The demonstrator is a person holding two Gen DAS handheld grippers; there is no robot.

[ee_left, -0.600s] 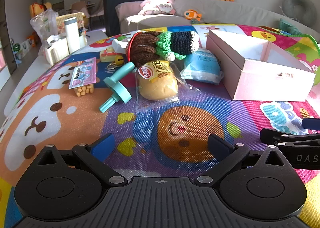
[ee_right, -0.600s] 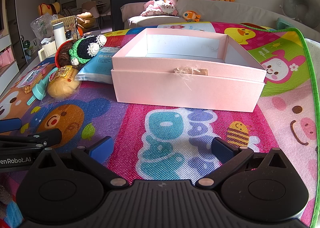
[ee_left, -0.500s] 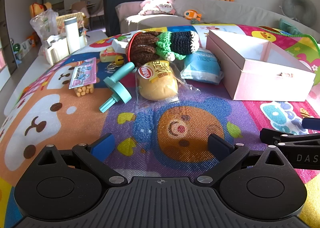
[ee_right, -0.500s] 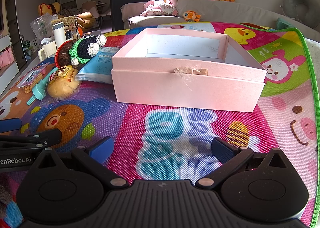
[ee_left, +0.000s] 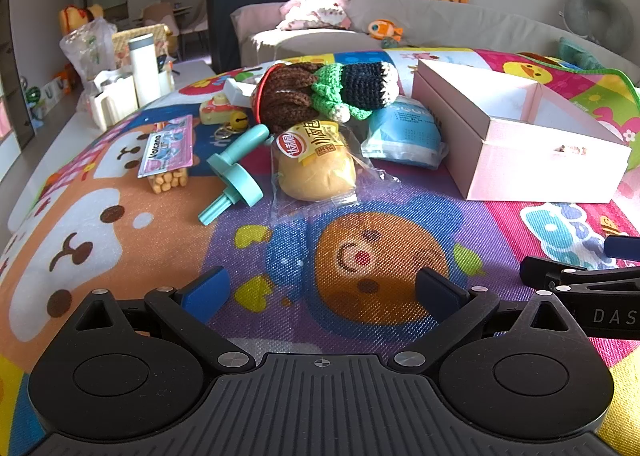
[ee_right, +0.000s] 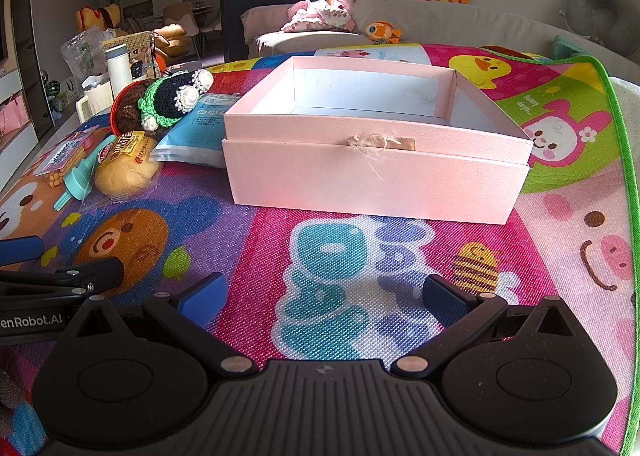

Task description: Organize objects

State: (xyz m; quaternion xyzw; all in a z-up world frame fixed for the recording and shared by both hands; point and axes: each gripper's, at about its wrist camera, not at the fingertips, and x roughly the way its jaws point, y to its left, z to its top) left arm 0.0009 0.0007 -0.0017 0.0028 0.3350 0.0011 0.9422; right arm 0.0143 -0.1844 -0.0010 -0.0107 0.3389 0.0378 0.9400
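An open pink box stands empty on the colourful play mat. To its left lies a cluster: a wrapped bread bun, a crocheted doll, a blue tissue pack, a teal plastic toy, a snack packet and a yellow keychain toy. My left gripper stands open over the mat, short of the bun, nothing between its fingers. My right gripper stands open in front of the box, holding nothing.
A white bottle and white jug stand beyond the mat's far left edge. A grey sofa with plush toys runs behind. The mat's green border marks the right edge. Each gripper's side shows in the other's view.
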